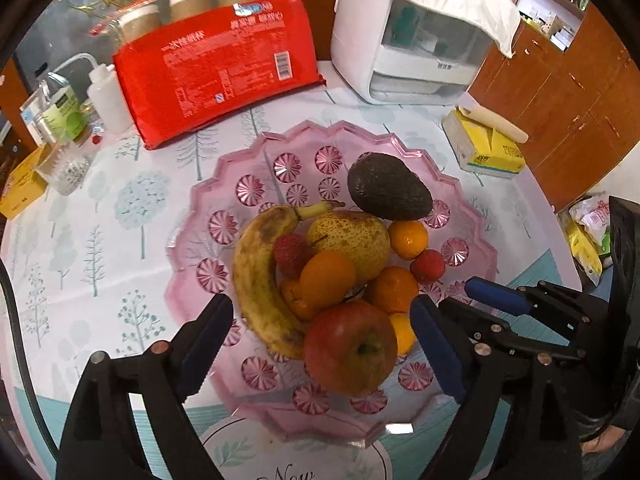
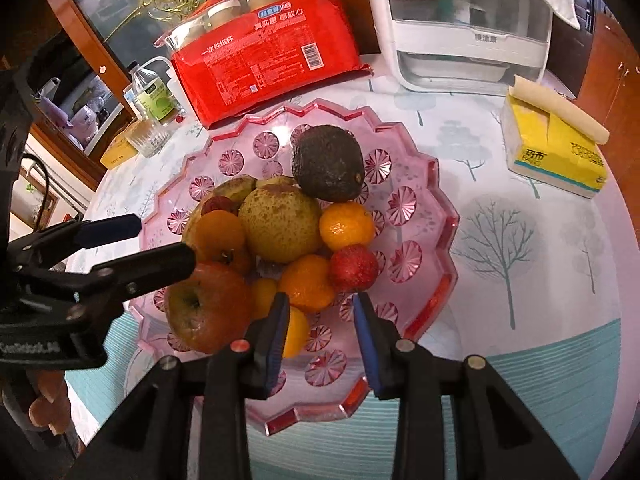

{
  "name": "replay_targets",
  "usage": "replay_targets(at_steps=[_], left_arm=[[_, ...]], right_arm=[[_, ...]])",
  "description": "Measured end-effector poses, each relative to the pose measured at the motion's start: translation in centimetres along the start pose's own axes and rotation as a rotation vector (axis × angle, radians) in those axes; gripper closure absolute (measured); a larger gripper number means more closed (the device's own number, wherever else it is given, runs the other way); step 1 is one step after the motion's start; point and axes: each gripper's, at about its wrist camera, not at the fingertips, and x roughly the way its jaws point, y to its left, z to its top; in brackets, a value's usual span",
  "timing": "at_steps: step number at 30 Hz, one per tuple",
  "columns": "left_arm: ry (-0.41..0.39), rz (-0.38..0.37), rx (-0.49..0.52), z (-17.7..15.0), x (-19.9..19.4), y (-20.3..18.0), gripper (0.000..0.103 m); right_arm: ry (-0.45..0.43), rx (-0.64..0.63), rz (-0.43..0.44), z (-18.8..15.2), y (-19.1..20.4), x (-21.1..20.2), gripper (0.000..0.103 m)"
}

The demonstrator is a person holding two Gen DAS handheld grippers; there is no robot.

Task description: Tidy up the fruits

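Two grippers, both mine, both empty. Left gripper (image 1: 322,332): fingers spread wide, straddling the apple (image 1: 351,347) at the near edge of the pile without touching it that I can see. Right gripper (image 2: 320,312): fingers parted, nothing between them, tips just short of the near orange (image 2: 307,283).

Carrier: one pink scalloped plate (image 1: 200,216) on the tree-print tablecloth (image 1: 80,248), toward the table's near edge. All fruit I can see lies on it, heaped at the centre, with the avocado toward the far rim.

Count, fruit:
- apple, 1
- banana (image 1: 256,280), 1
- pear (image 1: 352,240), 1
- avocado (image 1: 388,186), 1
- oranges, at least 4, possibly 5; those low in the heap are partly hidden
- small red bumpy fruits, 2, one (image 1: 427,266) right of the heap

Stage, my judgement: fruit gathered on the plate is what organizing would leave, yet the same heap would serve as the stock to sort out elsewhere. I cannot settle which. With the left fingers framing the apple, a grasp or a release there both fit.

Count, table's far edge: red cup pack (image 1: 216,72), 1; white appliance (image 1: 400,40), 1; yellow tissue pack (image 1: 486,144), 1, right edge; squeeze bottle (image 1: 106,96), 1, left.
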Motion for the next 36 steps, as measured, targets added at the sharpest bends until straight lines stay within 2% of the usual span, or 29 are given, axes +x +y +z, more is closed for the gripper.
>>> replay_targets(at_steps=[11, 18, 21, 29, 36], left_arm=[[-0.053, 0.012, -0.041, -2.8, -5.1, 1.1, 0.011], [-0.091, 0.023, -0.073, -5.7, -8.7, 2.2, 0.011], [-0.104, 0.041, -0.077, -7.5, -10.3, 2.5, 0.011], [-0.154, 0.088, -0.103, -12.9, -15.8, 3.3, 0.011], [-0.208, 0.175, -0.099, -18.2, -20.8, 2.9, 0.011]], right_arm=[[-0.041, -0.016, 0.002, -1.1, 2.3, -2.9, 0.064], [-0.055, -0.012, -0.003, -3.4, 4.2, -5.0, 0.06], [-0.063, -0.005, -0.005, -4.9, 5.3, -6.2, 0.057], [-0.077, -0.002, 0.0, -9.4, 9.5, -10.5, 0.057], [-0.127, -0.019, -0.043, -12.7, 12.7, -15.2, 0.056]])
